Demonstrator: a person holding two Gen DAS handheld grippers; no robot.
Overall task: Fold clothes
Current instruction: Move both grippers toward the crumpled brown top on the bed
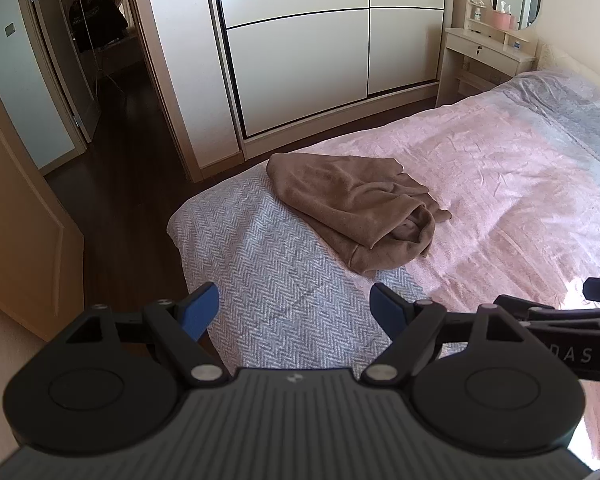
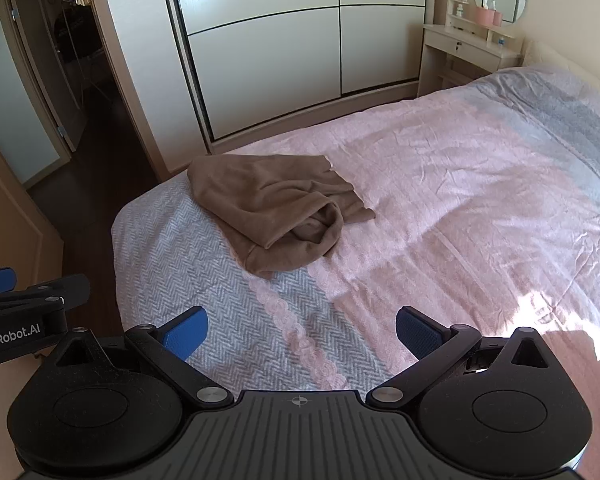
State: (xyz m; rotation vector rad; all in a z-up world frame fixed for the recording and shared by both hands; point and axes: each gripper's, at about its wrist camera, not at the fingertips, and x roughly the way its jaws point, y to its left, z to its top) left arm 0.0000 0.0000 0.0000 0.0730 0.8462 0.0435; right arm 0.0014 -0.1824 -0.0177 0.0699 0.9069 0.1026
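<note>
A brown garment [image 1: 352, 208] [image 2: 276, 208] lies in a loose, crumpled heap near the foot corner of the bed [image 1: 500, 168] [image 2: 480, 184], half on the grey herringbone strip and half on the pink cover. My left gripper [image 1: 294, 312] hangs over the bed's near edge, short of the garment, open with nothing between its blue pads. My right gripper [image 2: 302, 332] is also open and empty, above the grey strip in front of the garment. Each gripper's body shows at the edge of the other's view.
A white sliding wardrobe [image 1: 300, 48] [image 2: 300, 48] stands past the bed's far side. A dressing table with a round mirror [image 1: 496, 40] [image 2: 476, 40] is at the back right. Dark wooden floor [image 1: 112, 184] and an open doorway [image 1: 100, 28] lie to the left.
</note>
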